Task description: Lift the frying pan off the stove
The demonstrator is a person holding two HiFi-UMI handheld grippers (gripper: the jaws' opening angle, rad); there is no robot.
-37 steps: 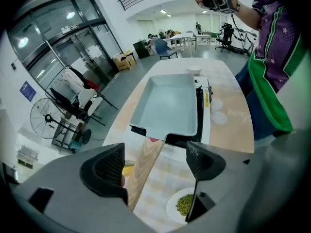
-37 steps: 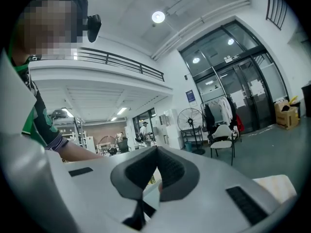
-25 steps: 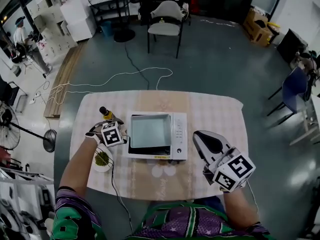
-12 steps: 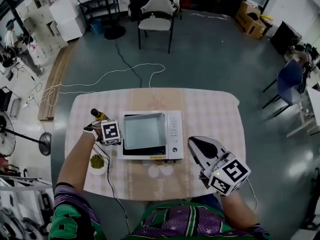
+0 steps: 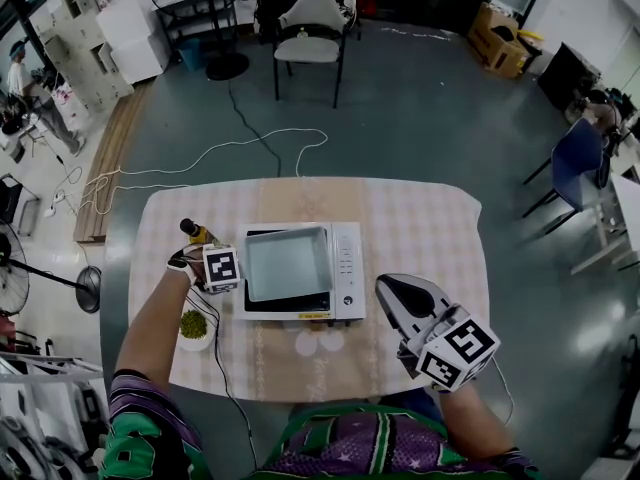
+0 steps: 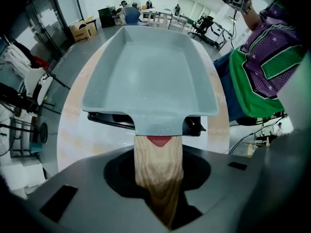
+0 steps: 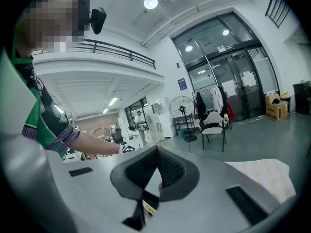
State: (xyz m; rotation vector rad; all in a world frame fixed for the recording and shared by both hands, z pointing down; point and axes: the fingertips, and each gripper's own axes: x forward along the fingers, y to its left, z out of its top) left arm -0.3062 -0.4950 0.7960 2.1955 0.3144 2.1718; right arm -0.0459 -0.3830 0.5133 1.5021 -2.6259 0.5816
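Note:
A grey rectangular frying pan (image 5: 287,263) sits on a white countertop stove (image 5: 345,268) in the middle of the table. Its wooden handle (image 6: 158,164) points left and runs between the jaws of my left gripper (image 5: 236,267). In the left gripper view the pan (image 6: 148,76) fills the frame, and the left gripper (image 6: 160,198) is closing, its jaws against both sides of the handle. My right gripper (image 5: 395,293) hovers over the table's front right, apart from the stove. Its jaws (image 7: 156,152) meet at the tips with nothing between them.
A small bottle (image 5: 195,232) stands just left of my left gripper. A white bowl of green bits (image 5: 194,325) lies nearer me, with a thin cable (image 5: 225,378) running past it. The checked table (image 5: 420,238) ends close behind the stove. A chair (image 5: 308,23) stands far off.
My left gripper has edged slightly left and away from me along the pan's left side, level with the handle. The right gripper has barely shifted. The pan stays on the stove.

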